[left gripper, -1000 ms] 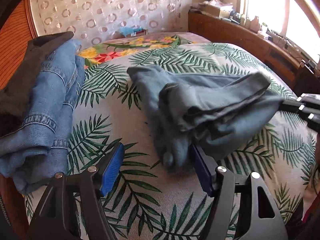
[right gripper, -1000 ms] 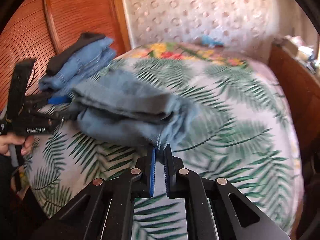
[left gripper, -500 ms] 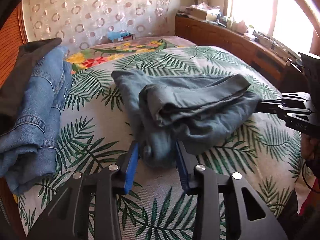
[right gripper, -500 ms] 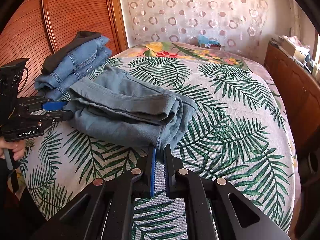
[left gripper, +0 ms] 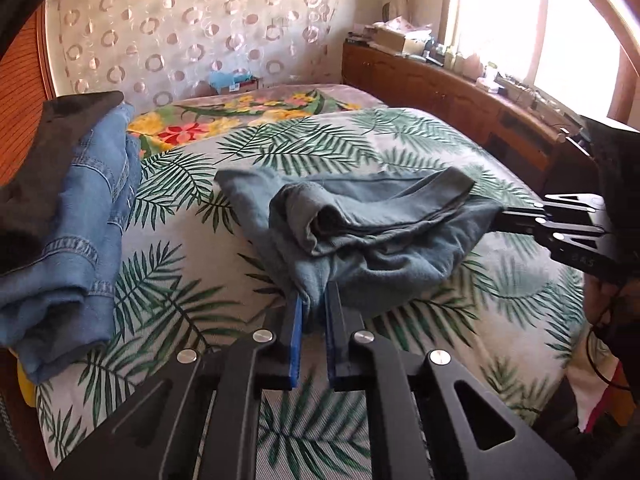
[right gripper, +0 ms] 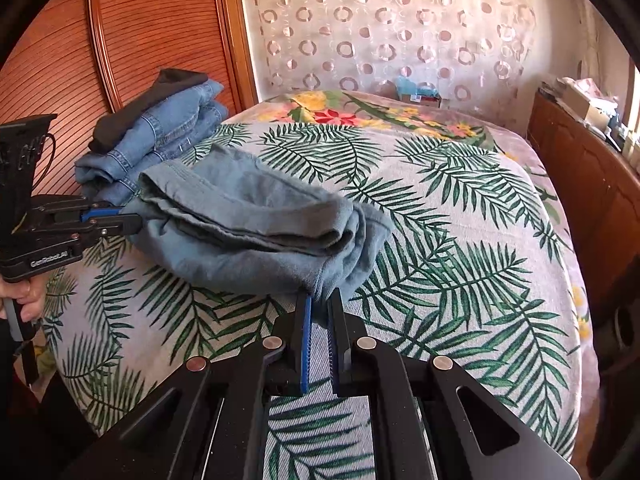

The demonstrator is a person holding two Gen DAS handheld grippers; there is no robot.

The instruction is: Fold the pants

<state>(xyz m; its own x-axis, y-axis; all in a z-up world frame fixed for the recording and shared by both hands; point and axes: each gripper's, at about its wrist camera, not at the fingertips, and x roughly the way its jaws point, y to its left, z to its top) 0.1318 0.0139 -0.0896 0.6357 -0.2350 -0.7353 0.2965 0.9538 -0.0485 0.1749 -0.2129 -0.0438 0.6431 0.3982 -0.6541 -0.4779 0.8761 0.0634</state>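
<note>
The grey-blue pants (left gripper: 380,240) lie folded in a loose bundle on the palm-leaf bedspread (left gripper: 192,280). My left gripper (left gripper: 314,300) is closing on one end of the bundle, its blue pads pinching the cloth and lifting it slightly. My right gripper (right gripper: 320,300) is shut on the opposite end of the pants (right gripper: 248,232). Each gripper shows in the other's view, the right gripper (left gripper: 504,216) at the far side and the left gripper (right gripper: 120,218) at the left edge, both with cloth in their tips. A hand (right gripper: 24,300) holds the left handle.
A stack of folded blue jeans (left gripper: 80,220) with a dark garment on top sits at the bed's left side by the wooden headboard (right gripper: 160,20). A wooden sideboard (left gripper: 460,92) with clutter runs along the right under the window. A floral blanket (right gripper: 360,112) covers the far end.
The left gripper's jaws went from wide open around the pants' end to closed on it, and the bundle's end has risen a little. The right gripper kept its grip.
</note>
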